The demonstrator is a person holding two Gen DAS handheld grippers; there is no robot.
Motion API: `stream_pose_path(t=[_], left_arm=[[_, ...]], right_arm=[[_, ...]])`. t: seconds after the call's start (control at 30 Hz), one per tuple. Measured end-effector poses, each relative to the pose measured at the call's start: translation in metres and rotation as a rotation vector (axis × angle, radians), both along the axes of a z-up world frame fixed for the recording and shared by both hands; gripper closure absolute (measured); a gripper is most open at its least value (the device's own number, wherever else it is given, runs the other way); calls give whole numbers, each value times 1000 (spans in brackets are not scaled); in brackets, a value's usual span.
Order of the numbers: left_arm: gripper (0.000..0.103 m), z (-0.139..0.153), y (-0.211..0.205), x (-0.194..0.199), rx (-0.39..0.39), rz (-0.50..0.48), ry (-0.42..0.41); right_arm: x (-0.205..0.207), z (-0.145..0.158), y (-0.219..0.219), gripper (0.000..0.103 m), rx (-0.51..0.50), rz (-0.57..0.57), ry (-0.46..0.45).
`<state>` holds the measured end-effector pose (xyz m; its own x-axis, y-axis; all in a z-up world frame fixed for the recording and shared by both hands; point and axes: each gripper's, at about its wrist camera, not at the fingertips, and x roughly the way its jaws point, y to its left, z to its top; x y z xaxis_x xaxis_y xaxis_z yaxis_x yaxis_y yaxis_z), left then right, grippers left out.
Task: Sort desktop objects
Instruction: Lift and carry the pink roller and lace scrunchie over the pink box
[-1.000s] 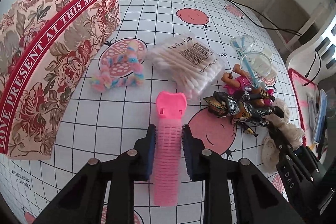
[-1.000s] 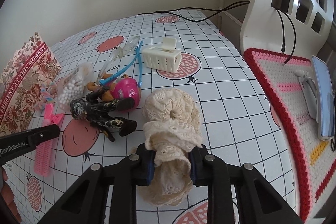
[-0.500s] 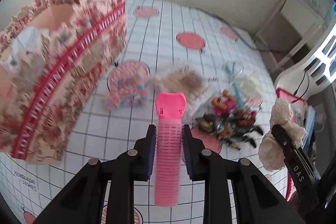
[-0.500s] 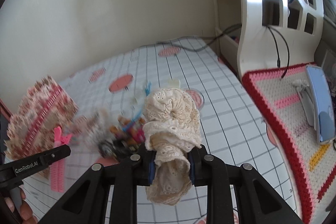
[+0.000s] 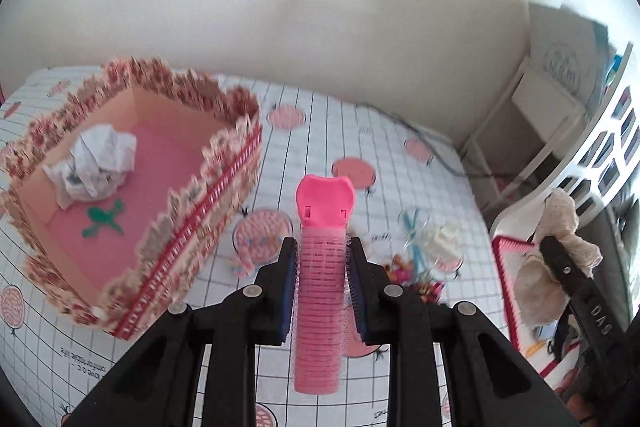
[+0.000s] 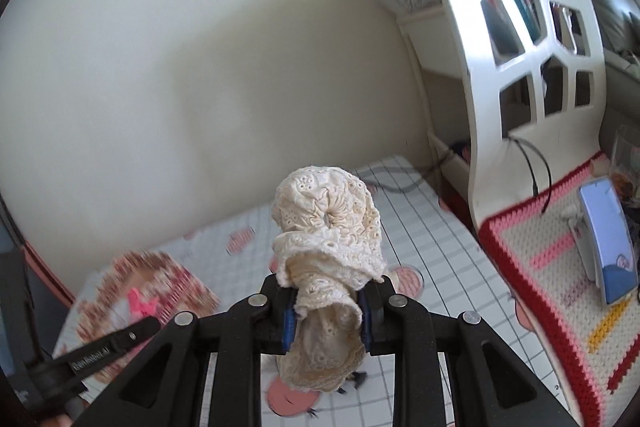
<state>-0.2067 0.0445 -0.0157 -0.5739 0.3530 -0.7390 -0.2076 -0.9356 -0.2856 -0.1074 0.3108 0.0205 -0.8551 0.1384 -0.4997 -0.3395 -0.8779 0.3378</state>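
My left gripper [image 5: 322, 273] is shut on a pink hair roller [image 5: 323, 267] and holds it in the air above the table. To its left stands the floral gift box [image 5: 224, 195], open at the top, with crumpled paper [image 5: 98, 163] and a green shape [image 5: 102, 221] inside. My right gripper [image 6: 329, 309] is shut on a cream lace scrunchie [image 6: 330, 227], also lifted high. In the left wrist view that scrunchie [image 5: 560, 259] and the right gripper's finger show at the right edge. The box [image 6: 148, 291] appears blurred at lower left in the right wrist view.
On the gridded tablecloth [image 5: 340, 131] lie a pastel hair tie [image 5: 244, 263], a small doll [image 5: 412, 275] and clear glasses with blue arms [image 5: 416, 247], all blurred. A white shelf unit [image 6: 532, 75] stands right, with a crocheted mat [image 6: 560, 267] and phone [image 6: 608, 239]. A cable [image 5: 424, 143] runs along the back.
Both grippers rose well above the table with their objects and tilted upward. The box's inside came into the left wrist view. The table items shrank and blurred.
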Motion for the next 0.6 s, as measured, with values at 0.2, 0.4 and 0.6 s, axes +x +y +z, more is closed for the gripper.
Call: stream_pose_path(t=[0.2,0.4,0.6], left_arm=[[77,32,-14,7,40,27,84],[77,55,-30,12,60,62,151],[77,61,-41,13,73,111,177]], right_arm=[[11,37,-7,78,7,7,83],[15,60,-17,78,25,26,131],[6,60,-27,78,22,52,123]])
